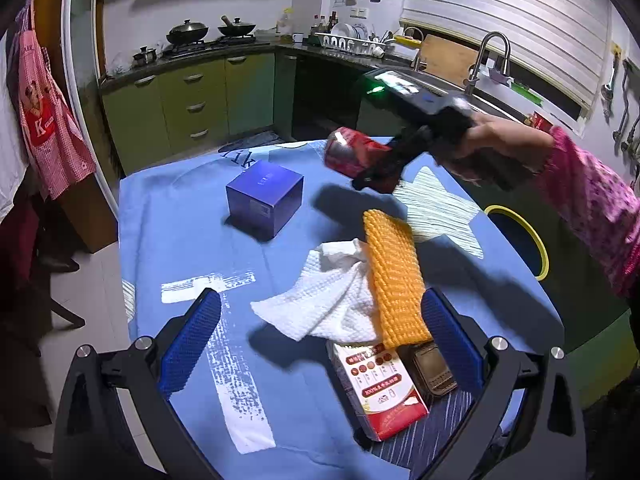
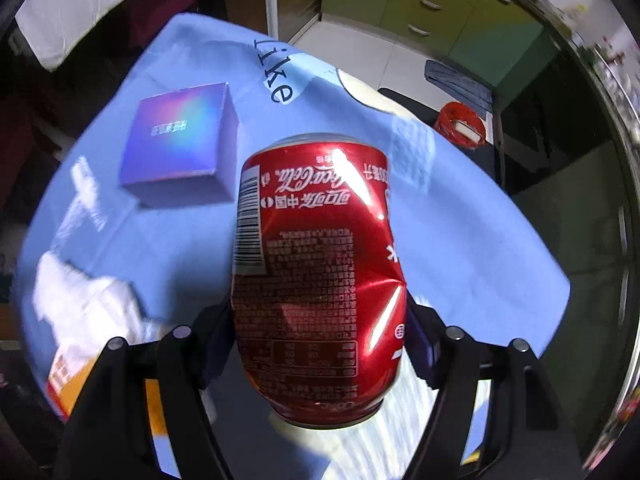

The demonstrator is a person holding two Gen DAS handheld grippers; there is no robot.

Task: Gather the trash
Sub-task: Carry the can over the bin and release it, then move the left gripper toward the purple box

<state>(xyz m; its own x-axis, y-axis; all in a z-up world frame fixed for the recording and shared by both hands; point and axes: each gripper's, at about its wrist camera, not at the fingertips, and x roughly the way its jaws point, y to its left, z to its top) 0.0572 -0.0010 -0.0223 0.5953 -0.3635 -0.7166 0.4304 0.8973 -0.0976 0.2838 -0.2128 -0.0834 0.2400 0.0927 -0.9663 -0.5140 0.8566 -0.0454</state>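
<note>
Above the far side of the blue tablecloth, the right gripper squeezes a dented red cola can between its two fingers, lifted off the table. Nearer, the left gripper has its blue fingers wide apart, holding nothing, over a white paper towel and an orange cloth.

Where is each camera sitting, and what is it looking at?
Left wrist: sits on the open left gripper, looks across the table toward the kitchen; shows its blue fingers and the person's hand.
Right wrist: sits on the right gripper, looks down at the red can it holds.
Both show: can, blue box, tissue.
</note>
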